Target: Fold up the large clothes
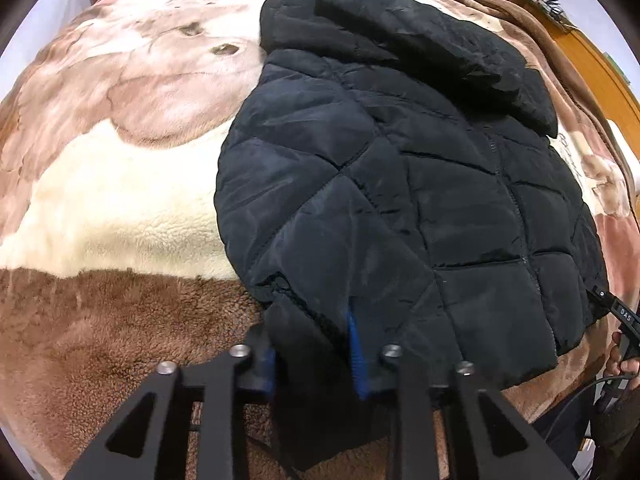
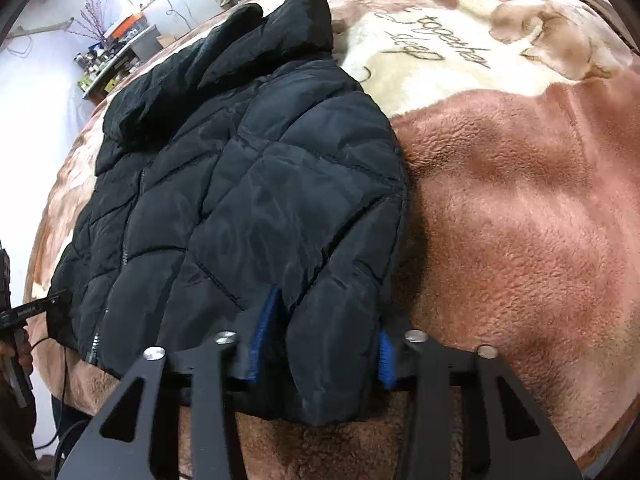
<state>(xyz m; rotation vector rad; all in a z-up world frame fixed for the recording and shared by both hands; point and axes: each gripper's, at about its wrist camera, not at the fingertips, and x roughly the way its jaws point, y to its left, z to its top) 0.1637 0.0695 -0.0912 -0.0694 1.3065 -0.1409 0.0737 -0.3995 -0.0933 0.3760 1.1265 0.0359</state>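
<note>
A black quilted hooded jacket (image 1: 400, 184) lies front up on a fleece blanket, hood away from me, sleeves folded in over the body. My left gripper (image 1: 314, 356) is shut on the jacket's near left hem, fabric bunched between its blue-padded fingers (image 1: 358, 356). My right gripper (image 2: 324, 352) is shut on the near right hem of the same jacket (image 2: 248, 184), fabric filling the gap between its blue pads (image 2: 262, 336). Each gripper shows at the edge of the other's view.
The brown, cream and pink fleece blanket (image 1: 120, 208) covers the bed and carries printed script (image 2: 432, 40). A shelf with bottles and boxes (image 2: 108, 60) stands by the wall at the far left. Wooden furniture (image 1: 592, 56) runs along the right side.
</note>
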